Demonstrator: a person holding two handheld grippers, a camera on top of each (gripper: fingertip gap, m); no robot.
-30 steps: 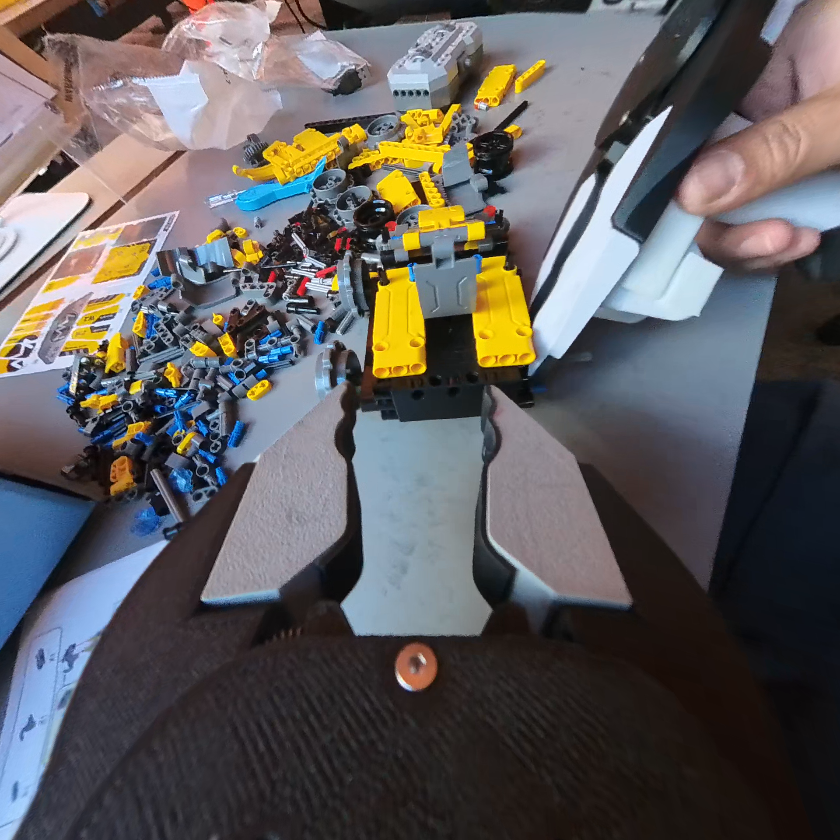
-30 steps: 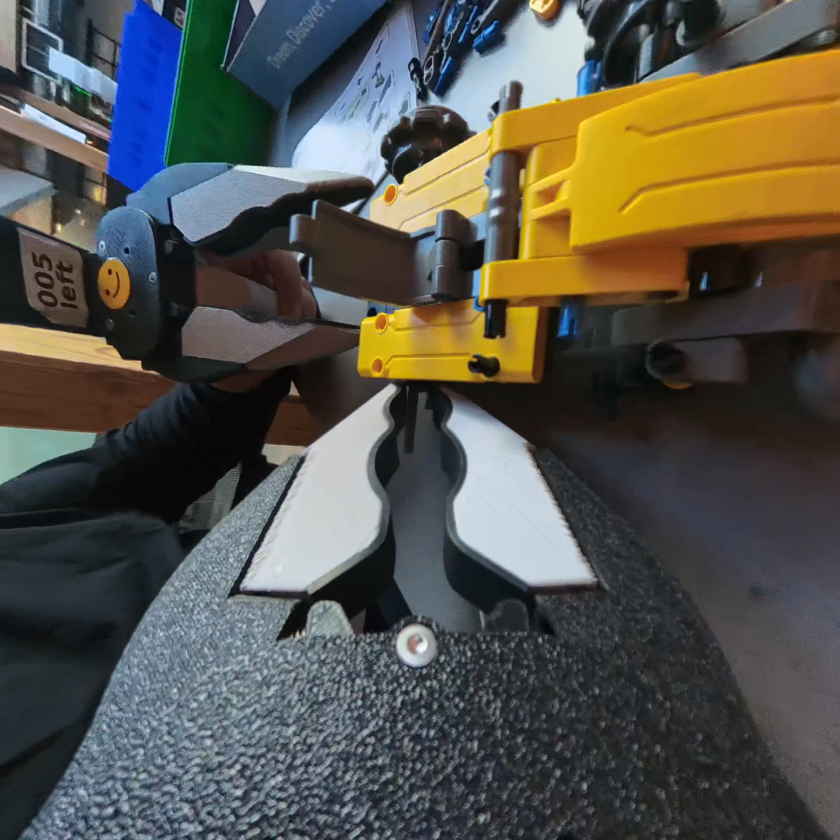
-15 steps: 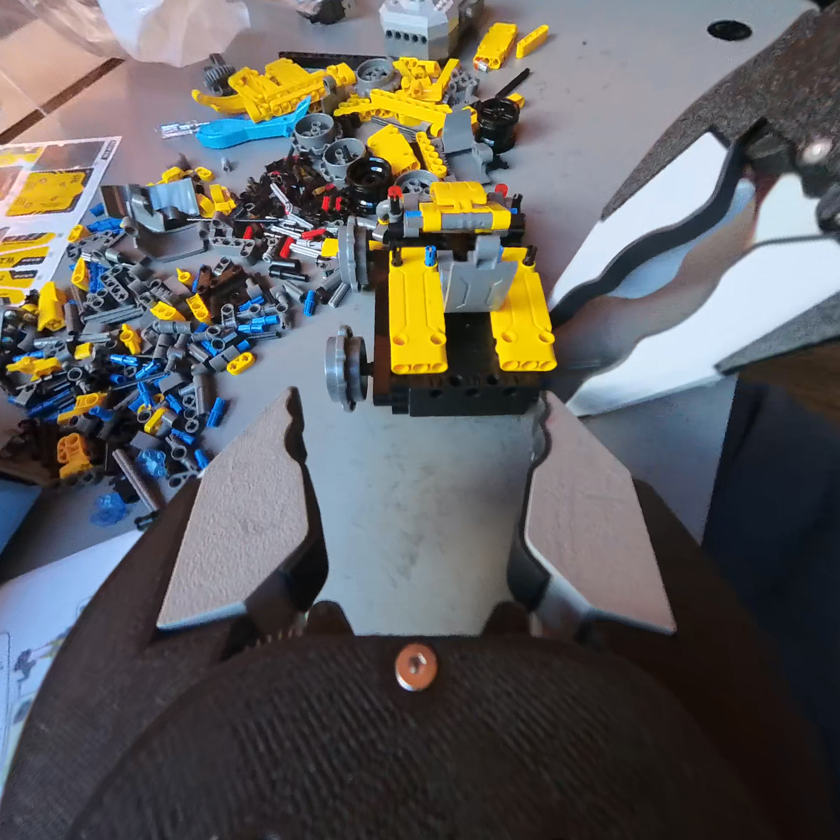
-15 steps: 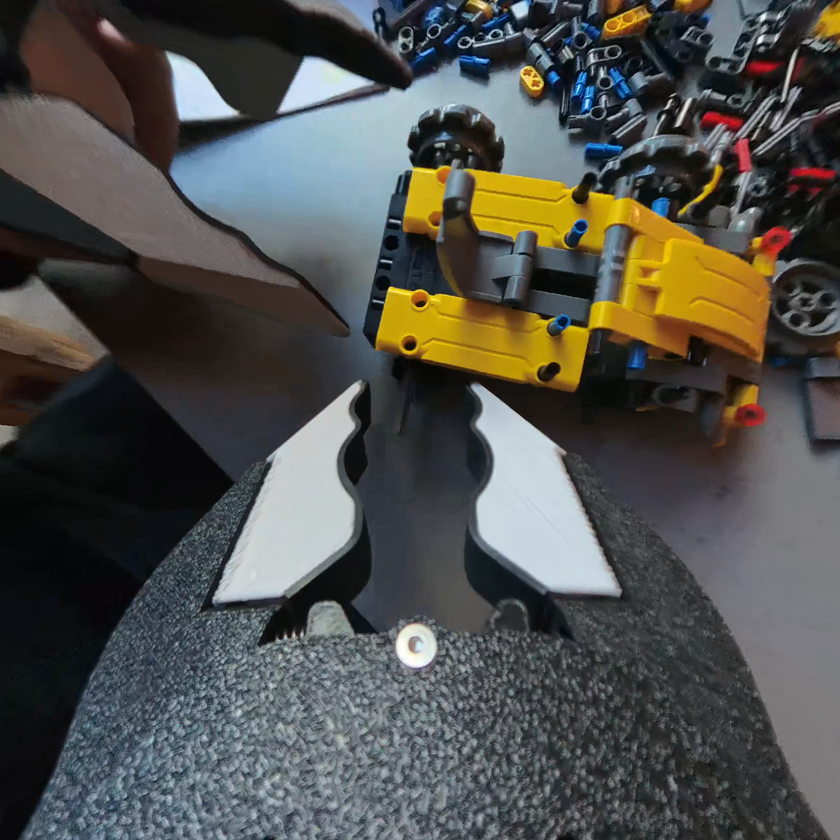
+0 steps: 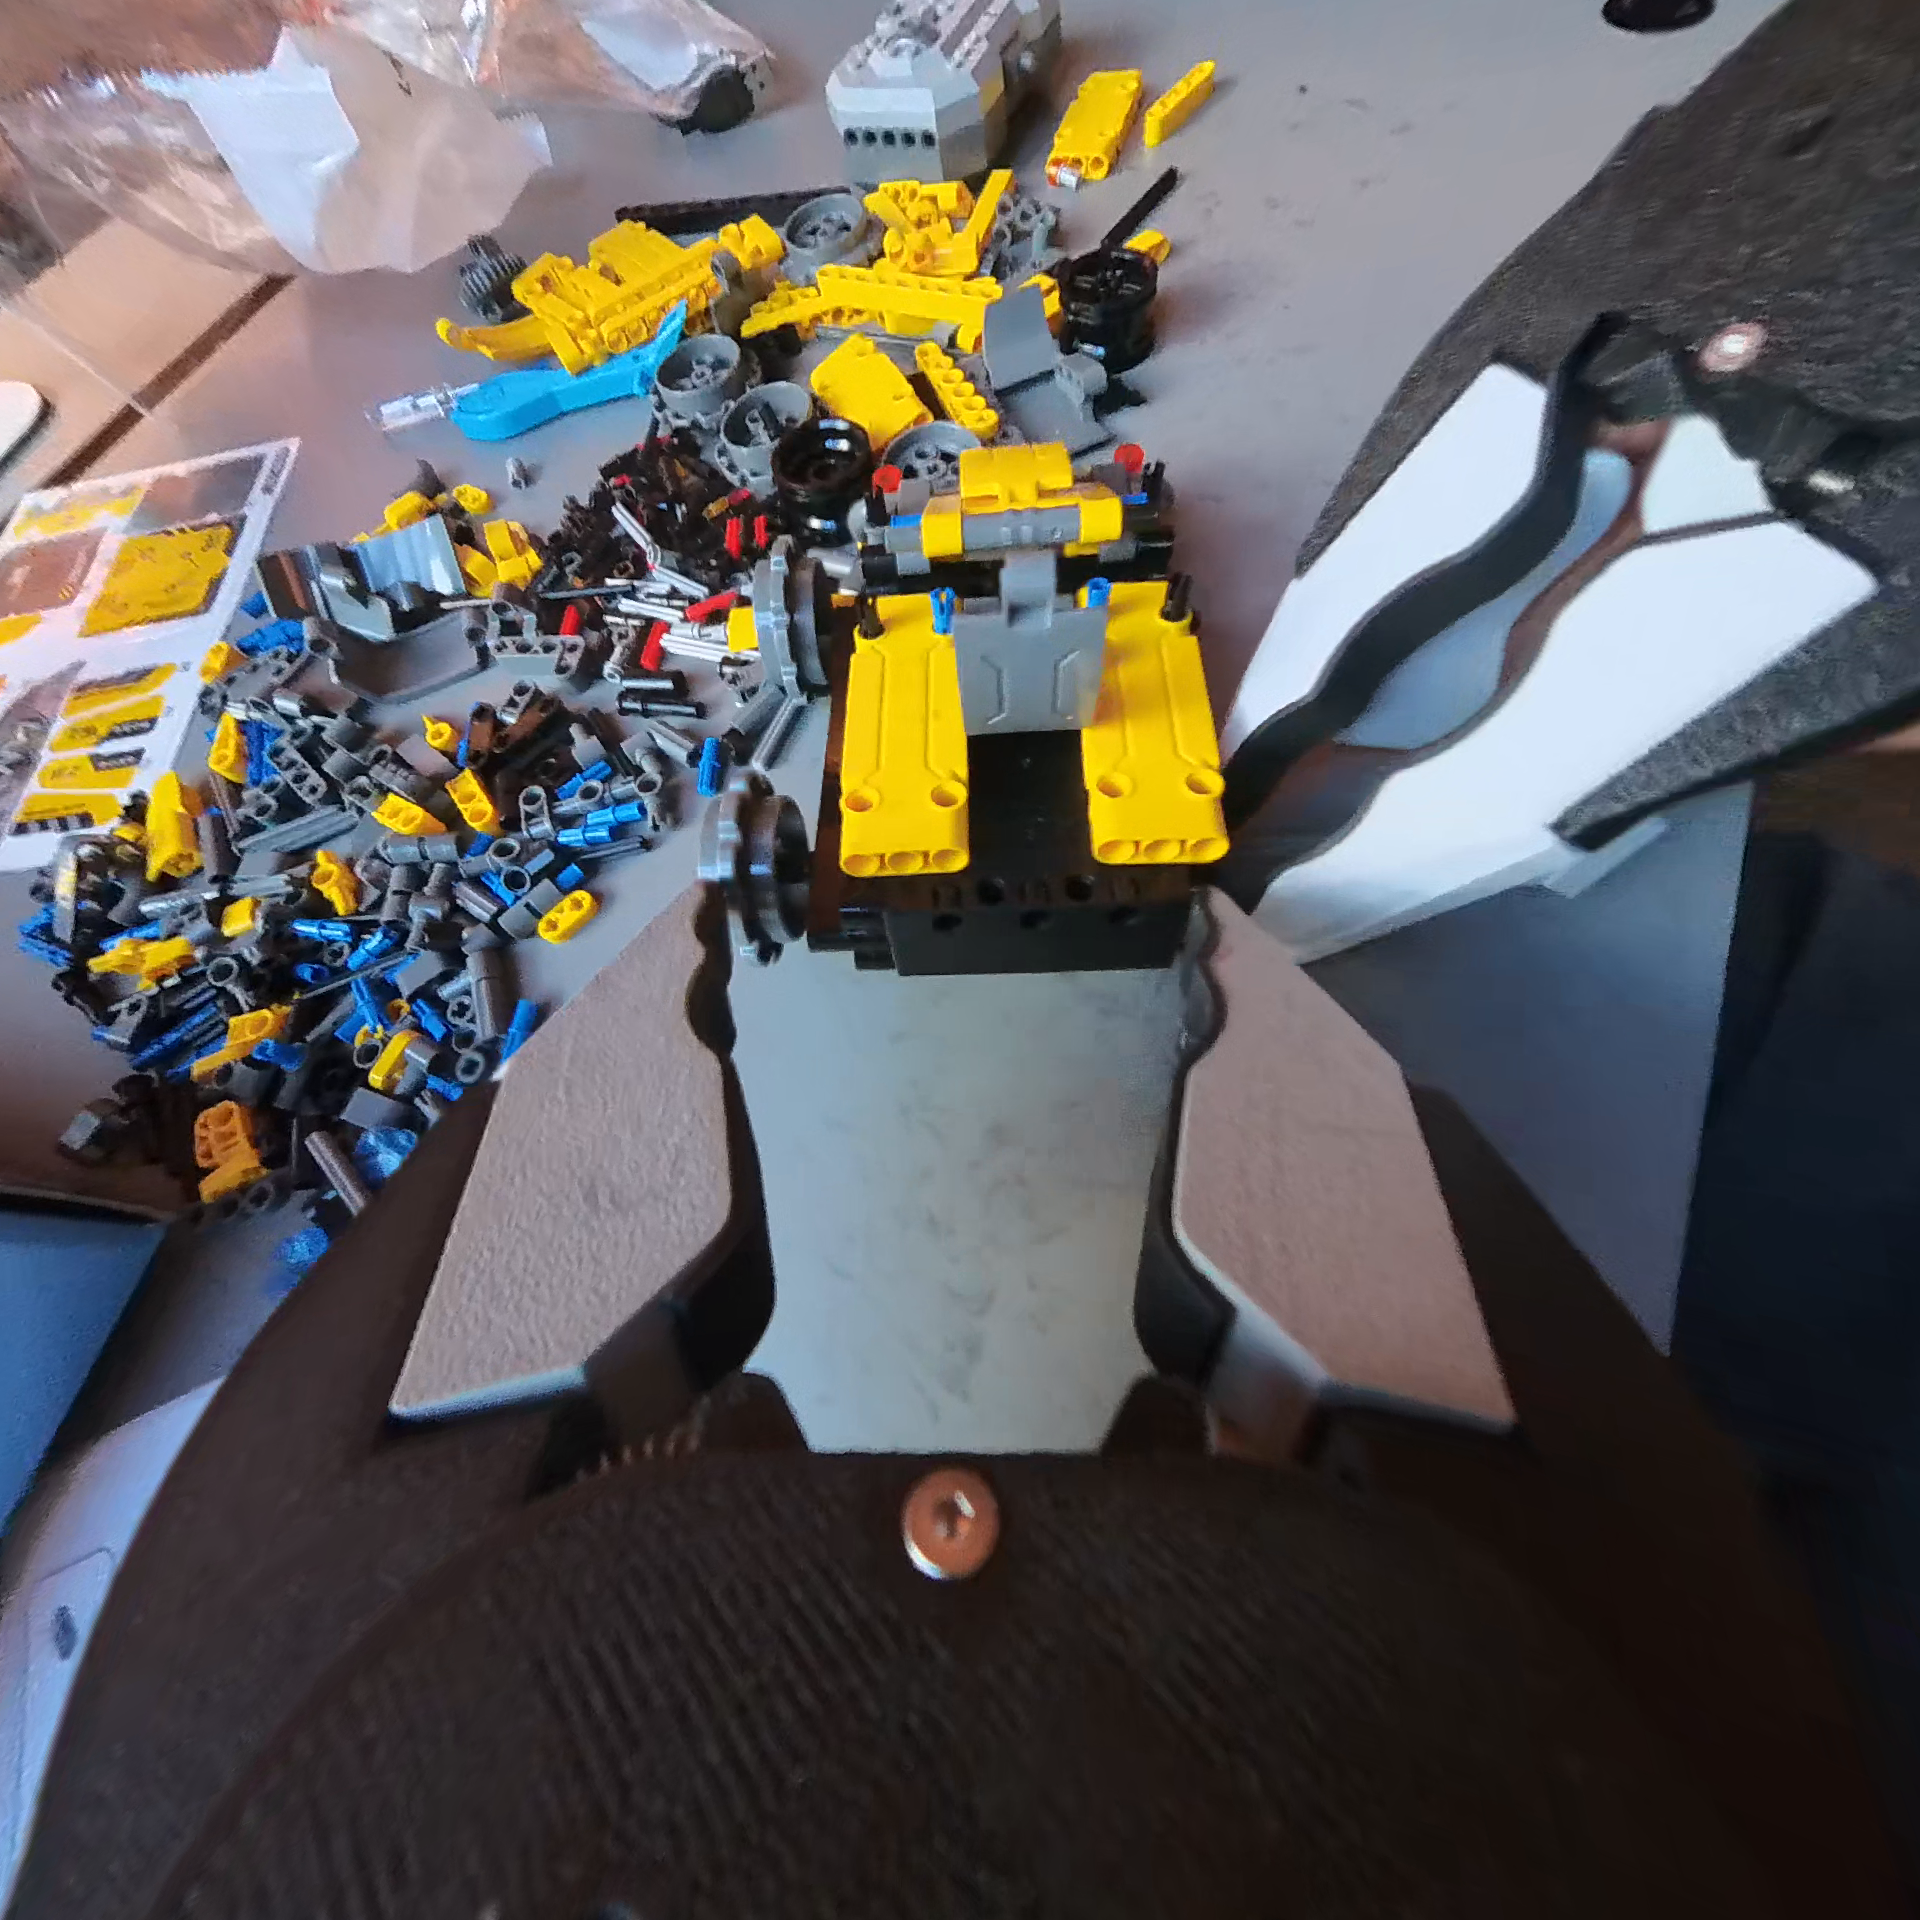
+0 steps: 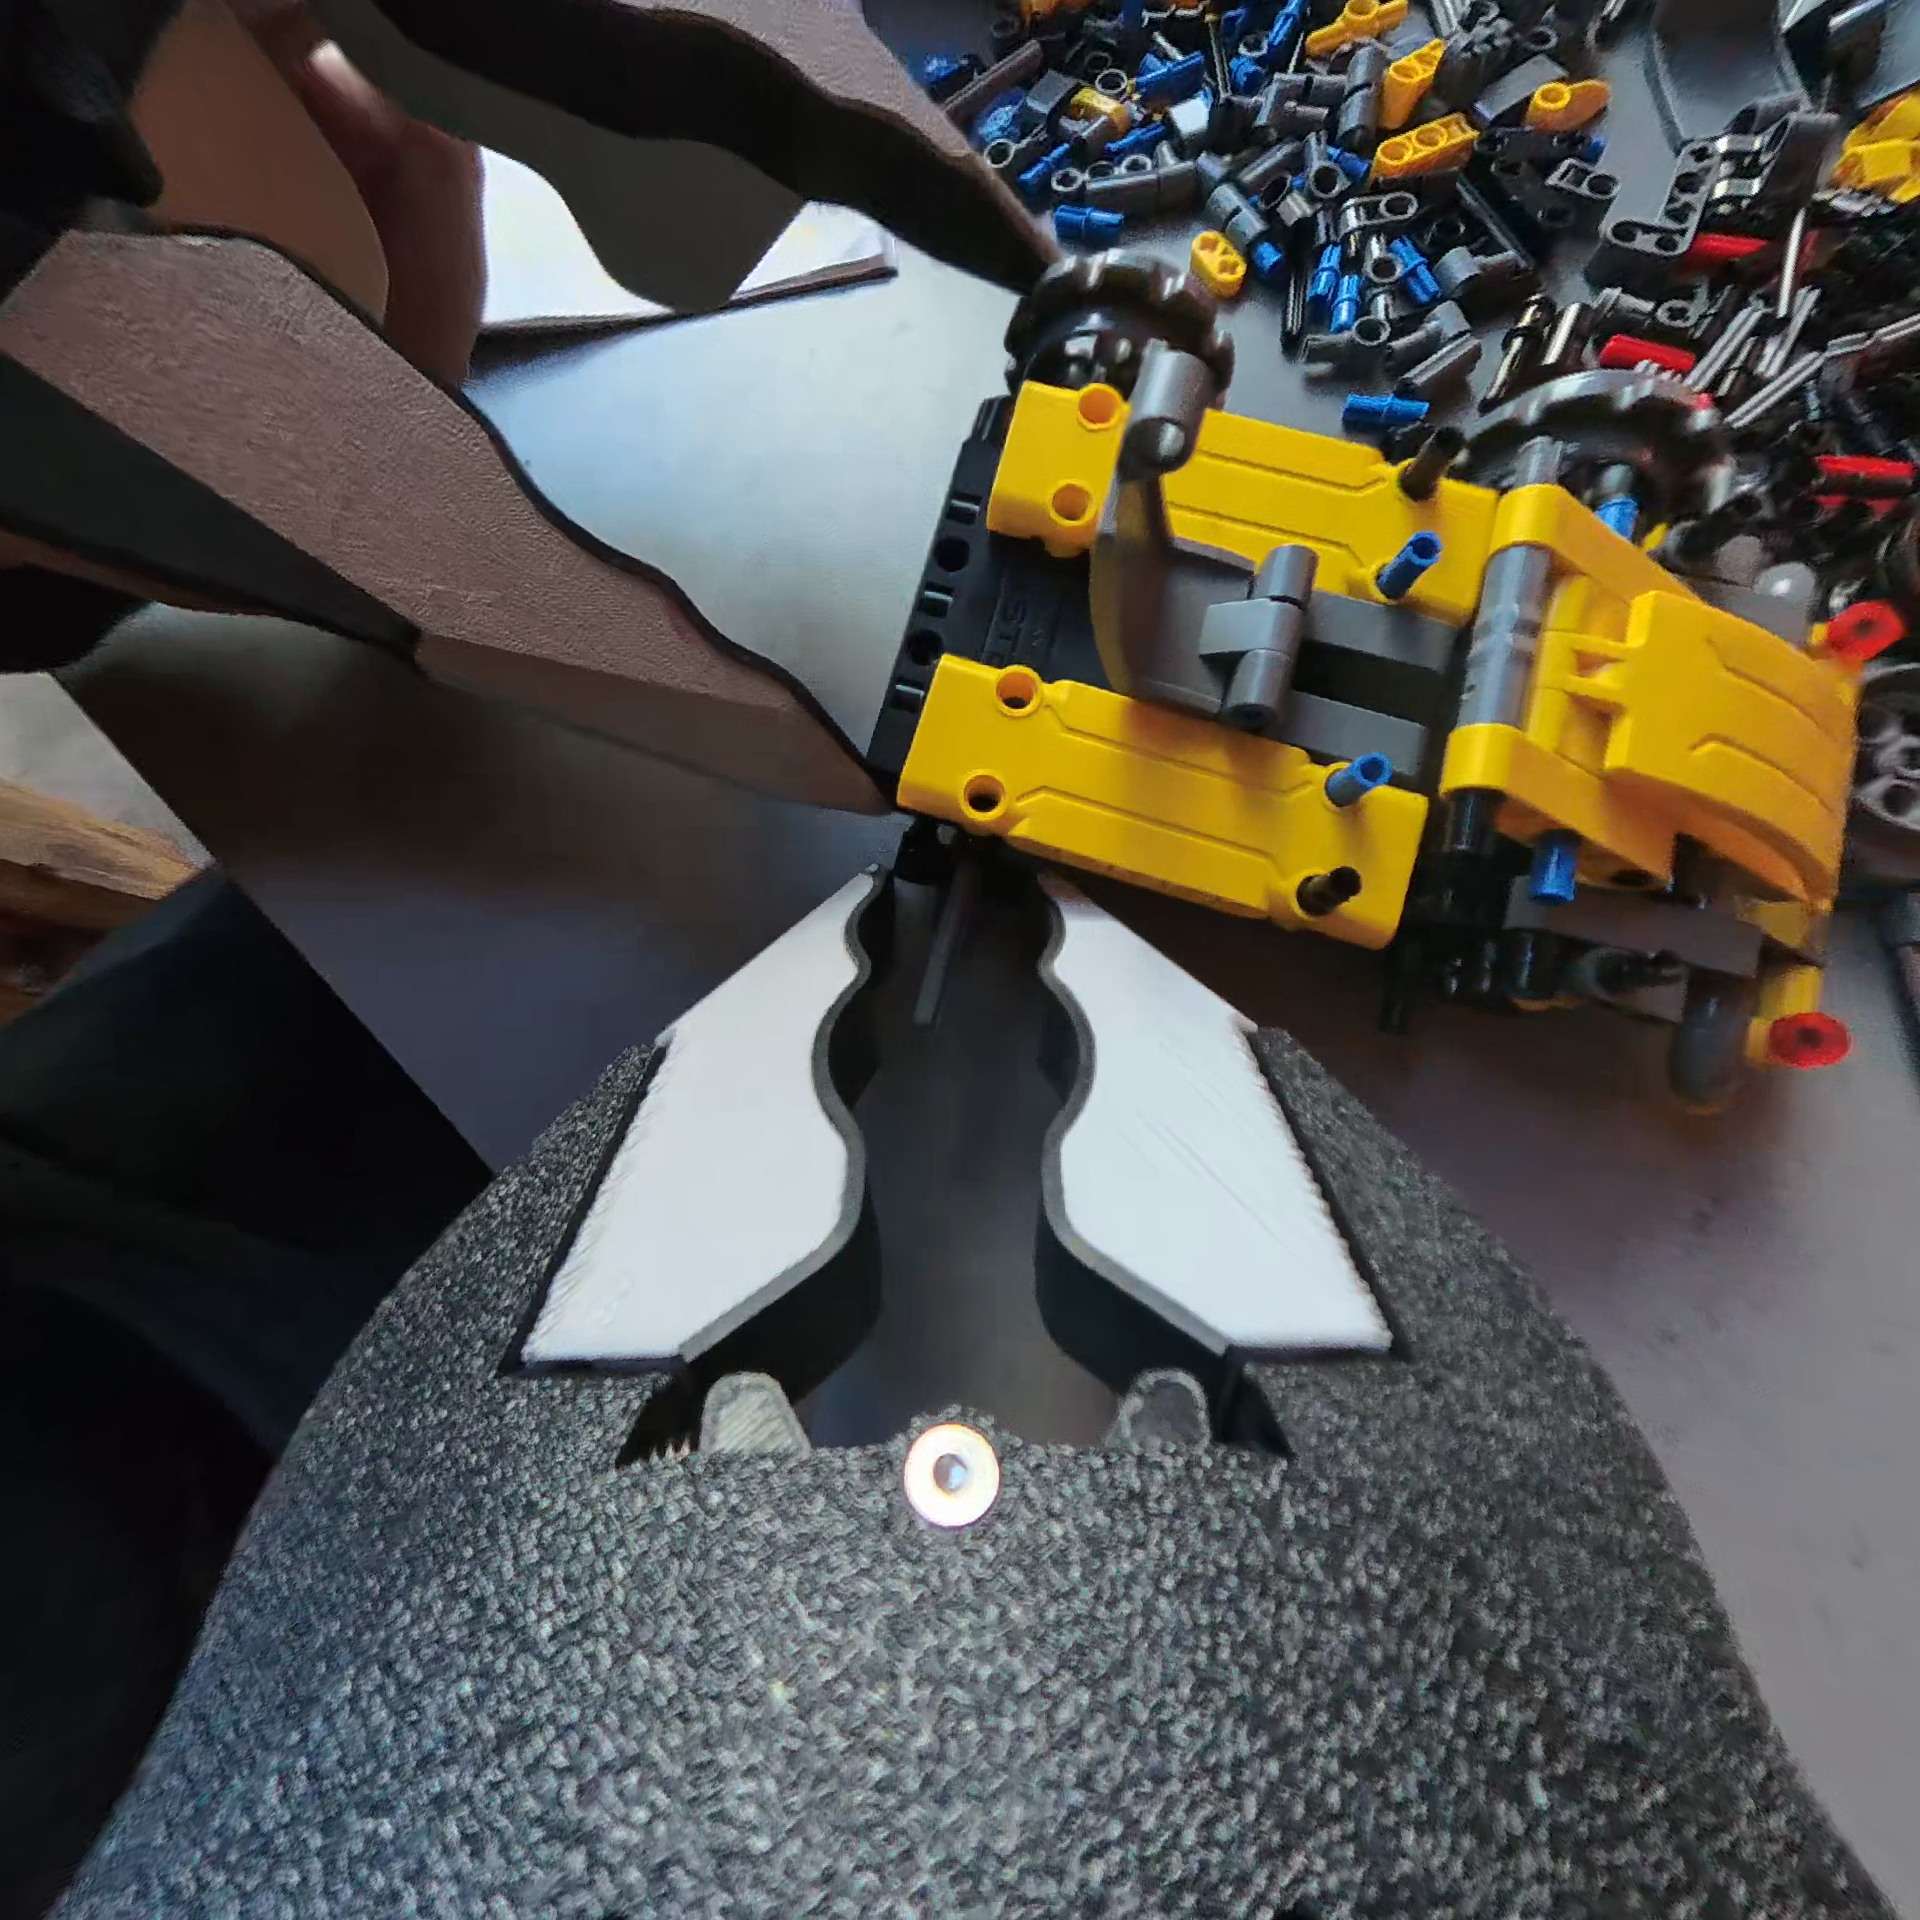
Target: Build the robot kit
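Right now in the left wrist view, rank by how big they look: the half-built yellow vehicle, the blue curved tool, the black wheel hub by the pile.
1. half-built yellow vehicle, though nearest the camera
2. blue curved tool
3. black wheel hub

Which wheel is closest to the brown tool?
The grey toothed wheel on the yellow model's side, beside the left tool's tip. The other wheels lie farther back.

Over the last second the left gripper (image 5: 956, 925) has spread its fingers from a narrow gap to the full width of the yellow-and-black brick vehicle (image 5: 1023, 748), its tips now flanking the black rear end. The right gripper (image 6: 961, 894) has tipped from a low side-on angle to look down on the vehicle, with its tips by the side panel.
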